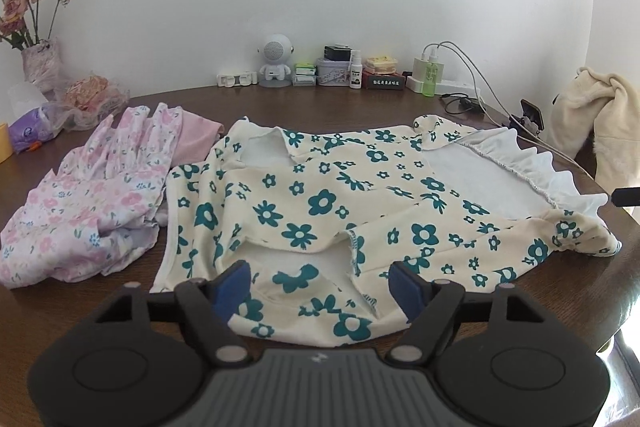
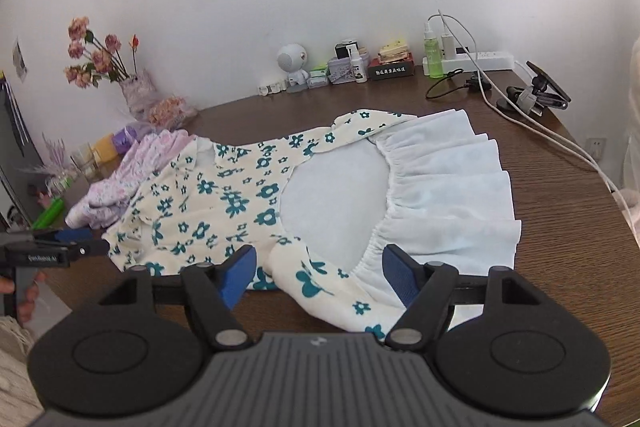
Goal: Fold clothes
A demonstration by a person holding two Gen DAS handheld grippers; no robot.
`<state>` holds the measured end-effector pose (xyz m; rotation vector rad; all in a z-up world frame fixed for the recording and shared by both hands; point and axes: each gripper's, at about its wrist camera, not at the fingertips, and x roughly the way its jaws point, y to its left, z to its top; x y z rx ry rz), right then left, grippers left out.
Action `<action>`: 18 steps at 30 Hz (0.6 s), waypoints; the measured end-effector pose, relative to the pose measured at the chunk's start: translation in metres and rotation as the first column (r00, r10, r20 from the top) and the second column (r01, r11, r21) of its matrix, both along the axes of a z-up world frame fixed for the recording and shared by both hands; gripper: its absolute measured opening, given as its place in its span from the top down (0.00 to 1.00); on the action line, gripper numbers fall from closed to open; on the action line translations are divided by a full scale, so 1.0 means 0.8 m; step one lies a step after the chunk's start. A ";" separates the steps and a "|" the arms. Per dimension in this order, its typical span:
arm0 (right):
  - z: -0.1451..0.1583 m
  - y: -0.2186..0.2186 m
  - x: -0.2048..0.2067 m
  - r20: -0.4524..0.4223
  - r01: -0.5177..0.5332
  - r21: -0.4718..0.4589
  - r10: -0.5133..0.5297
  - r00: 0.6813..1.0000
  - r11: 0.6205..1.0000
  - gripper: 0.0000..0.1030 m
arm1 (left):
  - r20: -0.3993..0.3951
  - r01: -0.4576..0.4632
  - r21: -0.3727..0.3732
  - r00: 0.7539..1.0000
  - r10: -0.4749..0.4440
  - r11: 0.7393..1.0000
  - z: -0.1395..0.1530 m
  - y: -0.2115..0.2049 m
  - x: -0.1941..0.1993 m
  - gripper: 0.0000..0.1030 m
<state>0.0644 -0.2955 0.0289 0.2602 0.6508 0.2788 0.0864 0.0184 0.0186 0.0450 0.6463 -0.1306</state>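
Observation:
A cream dress with teal flowers [image 1: 328, 203] lies spread on the brown table [image 1: 360, 103], its white ruffled skirt [image 1: 520, 171] to the right. It also shows in the right wrist view [image 2: 240, 203] with the white skirt [image 2: 448, 187]. My left gripper [image 1: 320, 285] is open, its blue pads either side of the dress's near edge, holding nothing. My right gripper [image 2: 320, 273] is open over a near sleeve beside the skirt's gathered seam. The left gripper also shows at the left edge of the right wrist view [image 2: 76, 241].
A pink floral garment [image 1: 88, 199] lies left of the dress. A vase of flowers [image 1: 38, 63], small boxes and bottles [image 1: 352, 71], a power strip with cables [image 2: 488, 61] and a phone stand [image 2: 536, 91] line the back. A cream garment [image 1: 600, 123] hangs at right.

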 end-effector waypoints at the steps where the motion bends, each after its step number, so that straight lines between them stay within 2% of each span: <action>1: -0.002 -0.005 0.012 -0.033 -0.007 -0.020 0.007 0.999 1.000 0.64 | -0.024 0.012 0.029 1.000 -0.011 1.000 -0.004 -0.008 0.010 0.46; 2: -0.006 -0.008 0.025 -0.072 -0.019 -0.054 0.015 0.997 0.998 0.80 | -0.044 0.020 0.045 0.999 -0.018 0.999 -0.009 -0.011 0.017 0.50; 5: -0.025 0.007 0.050 -0.192 -0.137 -0.114 0.114 0.975 0.984 0.80 | -0.098 0.043 0.084 0.995 -0.035 0.996 -0.022 -0.018 0.032 0.50; 8: -0.041 0.033 0.059 -0.268 -0.238 -0.221 0.175 0.947 0.946 0.80 | -0.128 0.054 0.087 0.991 -0.042 0.995 -0.031 -0.015 0.037 0.49; 14: -0.050 0.049 0.063 -0.300 -0.313 -0.291 0.224 0.927 0.904 0.77 | -0.149 0.048 0.050 0.988 -0.040 0.998 -0.038 -0.005 0.038 0.44; 15: -0.050 0.050 0.063 -0.303 -0.324 -0.295 0.233 0.924 0.899 0.80 | -0.149 0.049 0.049 0.988 -0.042 0.998 -0.038 -0.004 0.038 0.44; 16: -0.049 0.051 0.062 -0.307 -0.336 -0.298 0.243 0.920 0.894 0.91 | -0.148 0.051 0.048 0.988 -0.043 0.998 -0.039 -0.003 0.037 0.44; 17: -0.048 0.051 0.062 -0.312 -0.341 -0.296 0.247 0.918 0.892 0.97 | -0.147 0.052 0.047 0.988 -0.044 0.998 -0.040 -0.003 0.037 0.44; 18: -0.046 0.052 0.062 -0.312 -0.345 -0.308 0.248 0.917 0.887 0.97 | -0.147 0.053 0.046 0.988 -0.046 0.998 -0.040 -0.002 0.037 0.44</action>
